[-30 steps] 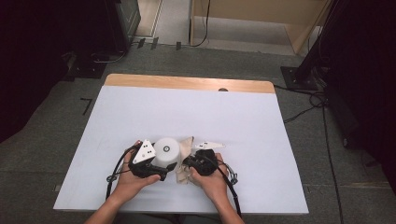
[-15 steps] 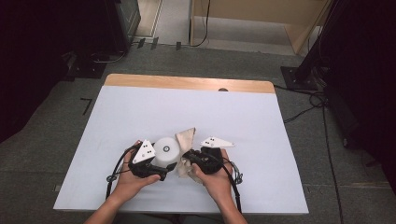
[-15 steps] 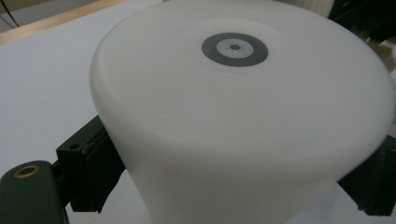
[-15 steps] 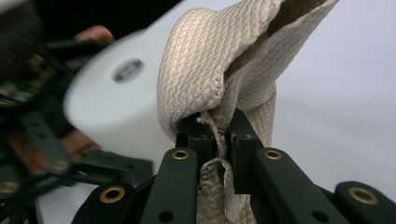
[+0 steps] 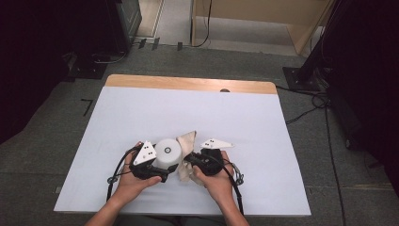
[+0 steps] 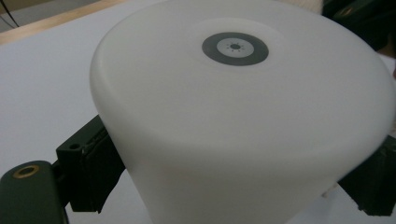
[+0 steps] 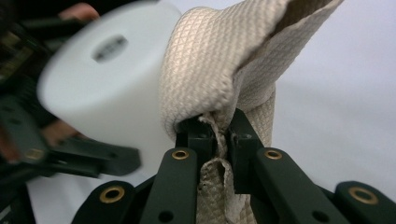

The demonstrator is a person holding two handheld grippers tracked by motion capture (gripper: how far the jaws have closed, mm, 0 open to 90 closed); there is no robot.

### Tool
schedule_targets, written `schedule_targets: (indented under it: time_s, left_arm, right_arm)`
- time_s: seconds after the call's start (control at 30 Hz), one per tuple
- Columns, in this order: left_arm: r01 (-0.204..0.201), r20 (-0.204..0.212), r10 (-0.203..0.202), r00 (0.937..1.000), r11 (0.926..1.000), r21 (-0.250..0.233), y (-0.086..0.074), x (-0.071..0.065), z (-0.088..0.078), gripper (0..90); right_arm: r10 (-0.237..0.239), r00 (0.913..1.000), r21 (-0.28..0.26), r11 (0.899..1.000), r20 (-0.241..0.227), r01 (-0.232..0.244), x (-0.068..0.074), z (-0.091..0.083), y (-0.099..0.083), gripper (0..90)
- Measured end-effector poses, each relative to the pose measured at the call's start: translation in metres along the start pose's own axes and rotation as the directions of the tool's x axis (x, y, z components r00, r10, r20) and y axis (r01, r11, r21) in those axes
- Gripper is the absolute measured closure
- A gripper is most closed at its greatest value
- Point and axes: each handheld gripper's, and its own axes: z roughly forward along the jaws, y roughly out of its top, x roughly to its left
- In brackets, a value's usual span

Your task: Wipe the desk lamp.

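Altogether, one white cup (image 5: 168, 151), one beige cloth (image 5: 186, 141), two grippers.

Squat white plastic cylinder (image 6: 243, 116): smooth, semi-matt, with a grey printed ring on top. Beige woven cloth (image 7: 219, 60): coarse diamond-textured weave, frayed at its edge. Black plastic right gripper (image 7: 218, 140): matt, with brass-coloured metal rivets. Pale matt table cover (image 5: 141, 113): smooth; light wooden table edge (image 5: 188, 84): satin finish.
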Motion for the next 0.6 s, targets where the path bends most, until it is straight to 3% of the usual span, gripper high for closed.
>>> schedule_targets:
  time_s: [0.3,0.6]
  left_arm:
    - [-0.001,0.001,0.001,1.0000,1.0000,-0.001,0.000,0.000,0.000,8.3]
    - [0.005,0.001,-0.005,1.0000,1.0000,-0.003,0.000,0.000,0.000,8.2]
  right_arm:
    - [0.043,0.9983,0.113,0.992,0.039,-0.047,-0.012,0.024,-0.015,83.1]
    - [0.042,0.9989,0.092,0.995,0.022,-0.044,-0.011,0.019,-0.012,83.1]
